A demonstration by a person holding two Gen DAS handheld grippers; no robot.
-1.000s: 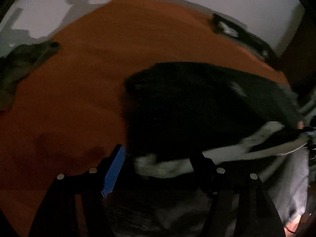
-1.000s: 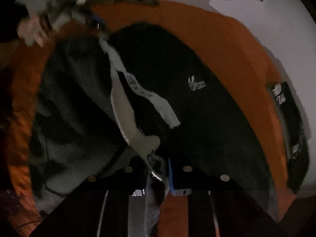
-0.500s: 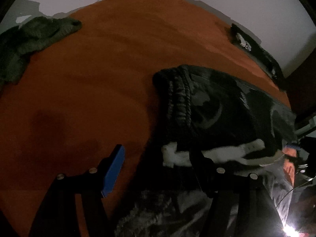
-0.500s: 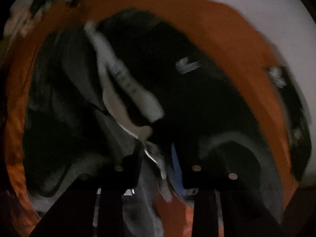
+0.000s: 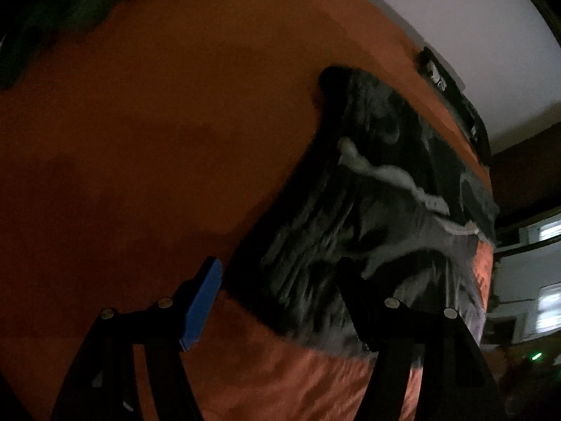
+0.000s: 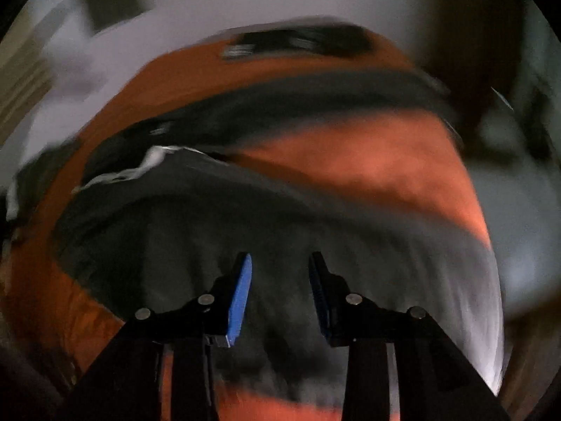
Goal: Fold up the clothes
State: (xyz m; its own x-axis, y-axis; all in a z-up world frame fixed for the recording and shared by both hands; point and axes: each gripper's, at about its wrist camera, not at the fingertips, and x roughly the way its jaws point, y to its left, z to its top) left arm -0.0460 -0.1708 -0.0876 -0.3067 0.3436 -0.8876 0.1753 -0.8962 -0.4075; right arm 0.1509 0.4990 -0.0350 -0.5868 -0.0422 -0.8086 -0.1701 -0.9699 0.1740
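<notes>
The dark garment (image 5: pixel 378 210) is spread on the orange cover (image 5: pixel 140 140). The left gripper (image 5: pixel 280 273) is held wide, empty. The right gripper (image 6: pixel 280 263) is parted narrowly, nothing gripped.

Motion blur smears the dark grey garment with a white drawstring (image 6: pixel 217 210) across the right wrist view. A crumpled dark green garment (image 5: pixel 87 3) is cut off by the left wrist view's top-left edge.
</notes>
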